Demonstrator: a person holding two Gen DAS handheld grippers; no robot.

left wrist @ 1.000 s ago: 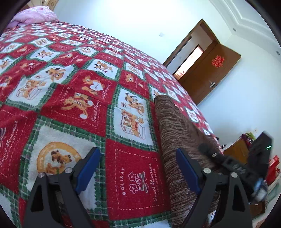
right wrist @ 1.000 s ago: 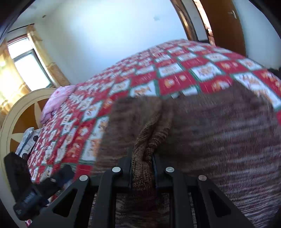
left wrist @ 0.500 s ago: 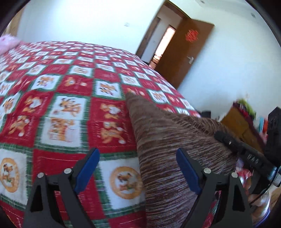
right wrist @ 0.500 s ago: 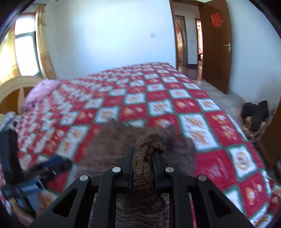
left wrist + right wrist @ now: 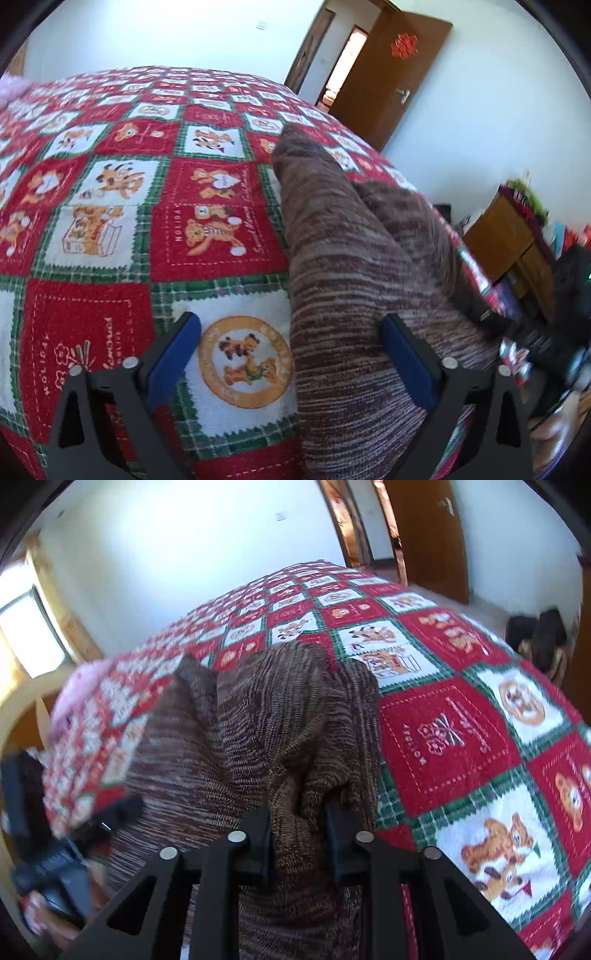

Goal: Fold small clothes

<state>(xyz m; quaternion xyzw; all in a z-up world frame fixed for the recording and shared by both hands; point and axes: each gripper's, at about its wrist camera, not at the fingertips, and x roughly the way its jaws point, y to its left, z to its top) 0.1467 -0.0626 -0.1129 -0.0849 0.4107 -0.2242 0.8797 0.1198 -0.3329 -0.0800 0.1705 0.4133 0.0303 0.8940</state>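
Observation:
A brown striped knit garment (image 5: 343, 266) lies on the red, white and green bear-pattern bedspread (image 5: 140, 206). In the left wrist view my left gripper (image 5: 291, 354) is open and empty, its blue-padded fingers straddling the garment's left edge. In the right wrist view my right gripper (image 5: 299, 834) is shut on a bunched fold of the knit garment (image 5: 258, 720) and holds it raised, so the cloth drapes away over the bed. The other gripper shows dark and blurred at the lower left of that view.
A brown door (image 5: 384, 74) stands open at the far side of the bed. A wooden cabinet (image 5: 506, 236) with clutter stands to the right. A pink pillow (image 5: 81, 686) and a curved headboard (image 5: 22, 716) are at the bed's head, below a window.
My right gripper has lifted and carried the pinched fold across the bed, so the garment now drapes in a raised fold. My left gripper has swung beside the garment and stayed open.

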